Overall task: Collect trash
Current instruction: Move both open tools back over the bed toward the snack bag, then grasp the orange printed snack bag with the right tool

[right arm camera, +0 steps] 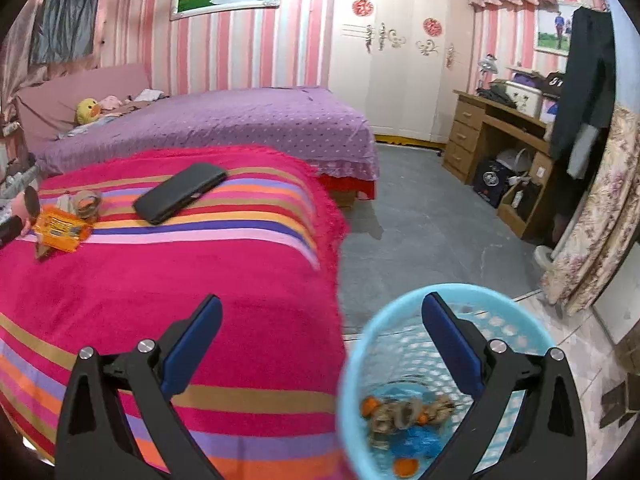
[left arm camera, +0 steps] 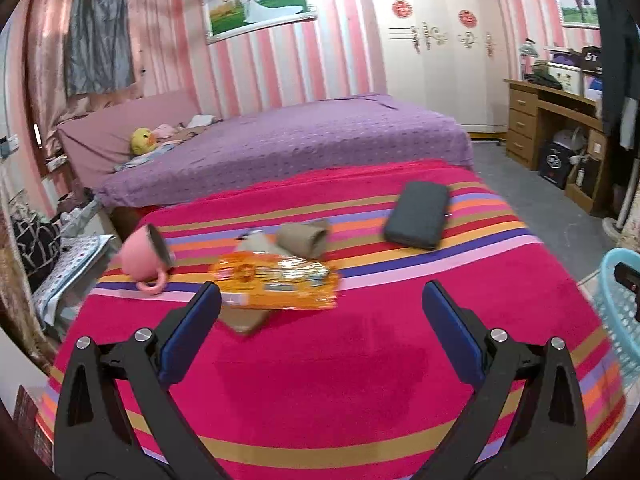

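Note:
An orange snack wrapper (left arm camera: 276, 280) lies on the striped red blanket (left arm camera: 320, 360), partly over a brown cardboard piece (left arm camera: 246, 322). A crumpled brown paper roll (left arm camera: 304, 236) lies just behind it. My left gripper (left arm camera: 320, 300) is open and empty, just in front of the wrapper. My right gripper (right arm camera: 320, 312) is open and empty, above the blanket's edge and the light blue basket (right arm camera: 532, 328), which holds orange peel and other scraps (right arm camera: 404, 416). The wrapper also shows at far left in the right wrist view (right arm camera: 60, 232).
A pink mug (left arm camera: 142, 258) lies on its side left of the wrapper. A dark case (left arm camera: 418, 214) rests on the blanket further back. A purple bed (left arm camera: 300, 140) stands behind, a wooden desk (left arm camera: 560, 120) at right, grey floor (right arm camera: 420, 220) between.

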The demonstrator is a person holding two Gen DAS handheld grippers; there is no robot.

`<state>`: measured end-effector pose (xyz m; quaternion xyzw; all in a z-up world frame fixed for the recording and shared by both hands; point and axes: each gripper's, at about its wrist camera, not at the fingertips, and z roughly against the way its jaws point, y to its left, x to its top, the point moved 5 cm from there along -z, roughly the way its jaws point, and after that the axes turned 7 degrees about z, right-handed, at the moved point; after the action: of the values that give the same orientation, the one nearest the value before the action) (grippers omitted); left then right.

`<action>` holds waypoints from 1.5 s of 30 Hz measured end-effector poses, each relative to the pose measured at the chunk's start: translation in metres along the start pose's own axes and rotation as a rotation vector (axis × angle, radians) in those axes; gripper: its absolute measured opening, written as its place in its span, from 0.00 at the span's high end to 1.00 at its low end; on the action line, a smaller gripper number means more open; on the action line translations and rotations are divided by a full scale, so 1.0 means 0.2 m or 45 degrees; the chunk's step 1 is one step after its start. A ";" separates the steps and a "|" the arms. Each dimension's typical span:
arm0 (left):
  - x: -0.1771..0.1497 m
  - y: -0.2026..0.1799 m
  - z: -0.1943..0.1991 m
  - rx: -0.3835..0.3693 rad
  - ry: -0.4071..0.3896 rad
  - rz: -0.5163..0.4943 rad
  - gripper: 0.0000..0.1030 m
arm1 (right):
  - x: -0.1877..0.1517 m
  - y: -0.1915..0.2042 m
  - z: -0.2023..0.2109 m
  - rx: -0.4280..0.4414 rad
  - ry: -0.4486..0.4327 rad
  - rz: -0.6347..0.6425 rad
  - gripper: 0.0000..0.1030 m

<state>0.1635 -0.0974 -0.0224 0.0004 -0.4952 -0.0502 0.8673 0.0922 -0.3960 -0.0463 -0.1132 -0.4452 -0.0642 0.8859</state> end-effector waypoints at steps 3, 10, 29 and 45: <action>-0.01 0.14 -0.03 0.018 0.024 0.032 0.06 | 0.03 0.10 -0.02 0.036 0.001 -0.013 0.05; -0.01 0.44 -0.10 0.091 0.047 0.053 0.05 | 0.09 0.37 -0.07 0.074 -0.007 0.060 0.05; 0.00 1.05 -0.35 0.192 0.147 0.247 0.05 | 0.24 1.25 -0.26 0.360 0.026 0.270 0.05; 0.00 1.14 -0.43 0.240 0.177 0.280 0.06 | 0.31 1.72 -0.54 0.527 0.155 0.571 0.57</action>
<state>0.2561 0.1255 -0.0546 0.0311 -0.4336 0.0920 0.8959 0.2860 -0.0925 -0.1088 -0.0219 -0.3588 0.2183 0.9073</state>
